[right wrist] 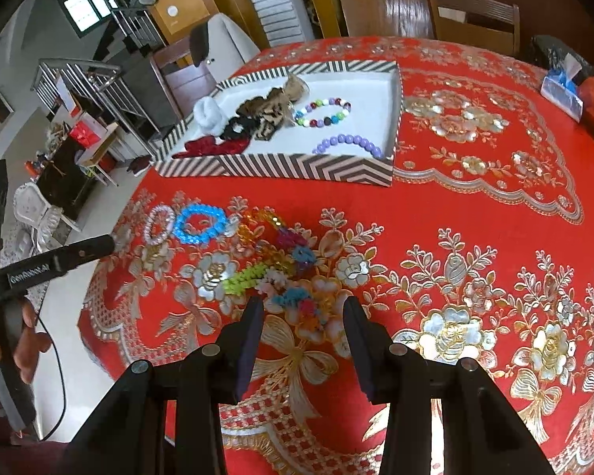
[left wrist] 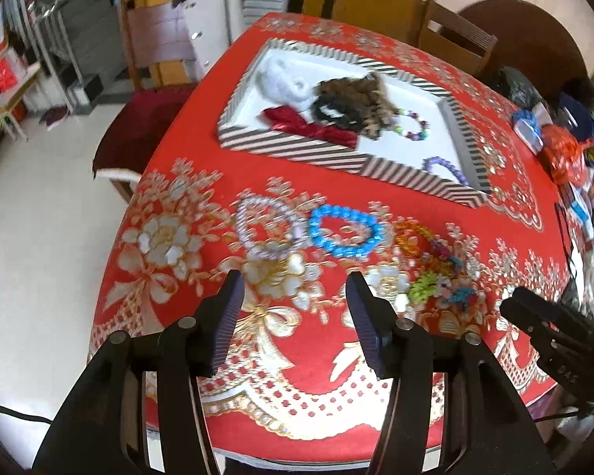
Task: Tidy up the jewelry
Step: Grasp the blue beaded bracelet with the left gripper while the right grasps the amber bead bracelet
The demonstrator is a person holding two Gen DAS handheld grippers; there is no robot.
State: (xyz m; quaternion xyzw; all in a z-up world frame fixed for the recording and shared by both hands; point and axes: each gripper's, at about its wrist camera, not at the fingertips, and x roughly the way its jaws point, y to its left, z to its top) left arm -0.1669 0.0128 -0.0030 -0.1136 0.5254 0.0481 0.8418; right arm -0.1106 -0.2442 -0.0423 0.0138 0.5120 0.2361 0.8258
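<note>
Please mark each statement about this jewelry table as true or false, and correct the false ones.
1. The blue bracelet lies inside the striped tray. False: it lies on the tablecloth, outside the tray.
2. The purple bead bracelet is in the tray. True.
3. The left tongs grip the pale bracelet. False: they are open and hold nothing.
4. The right tongs are open. True.
5. The multicolored bead bracelet lies in the tray. True.

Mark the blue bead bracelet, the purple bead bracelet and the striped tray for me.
blue bead bracelet (right wrist: 199,224): right wrist view, lower beads.
purple bead bracelet (right wrist: 348,141): right wrist view, top beads.
striped tray (right wrist: 281,166): right wrist view, near wall.
</note>
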